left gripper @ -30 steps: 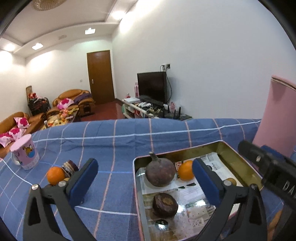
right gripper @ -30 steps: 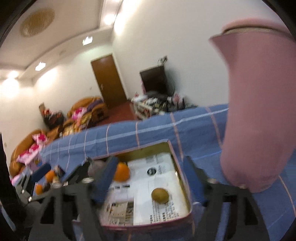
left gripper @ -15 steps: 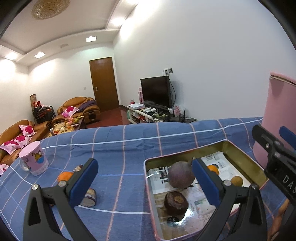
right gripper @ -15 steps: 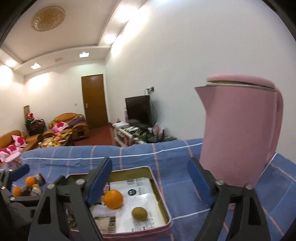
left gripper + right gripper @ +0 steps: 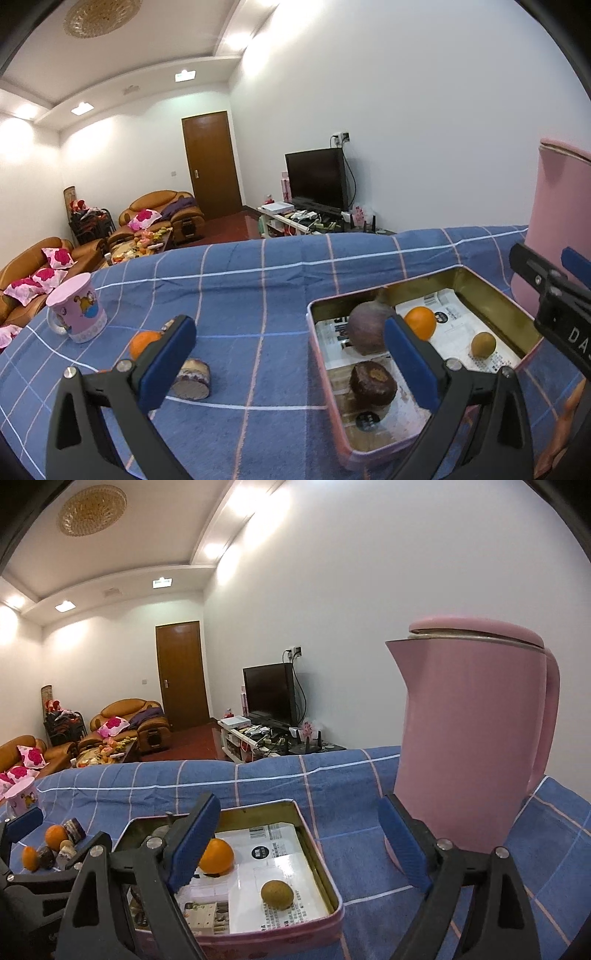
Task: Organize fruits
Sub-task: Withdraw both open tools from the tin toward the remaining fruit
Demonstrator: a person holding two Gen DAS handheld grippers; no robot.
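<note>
A pink tin [image 5: 384, 292] lined with printed paper holds a round purple fruit [image 5: 365, 328], an orange [image 5: 419, 323], a kiwi [image 5: 483, 344] and a dark brown fruit [image 5: 373, 382]. Left of it, another orange [image 5: 142, 343] and a cut purple piece [image 5: 192, 378] lie on the blue checked cloth. My left gripper [image 5: 286, 332] is open above the cloth between the loose fruit and the tin, holding nothing. My right gripper [image 5: 297, 812] is open wide over the tin's [image 5: 317, 849] near right part, empty, with the orange [image 5: 218, 856] and kiwi [image 5: 277, 895] below it.
A tall pink kettle [image 5: 472, 738] stands just right of the tin, close to my right finger. A pink mug [image 5: 77, 314] sits at the cloth's far left. More small fruits [image 5: 55, 836] lie left of the tin. The table's far edge drops to a living room.
The right gripper has tipped up from pointing into the tin and its jaws have widened. The left gripper has drifted left, so the tin now sits further right in its view.
</note>
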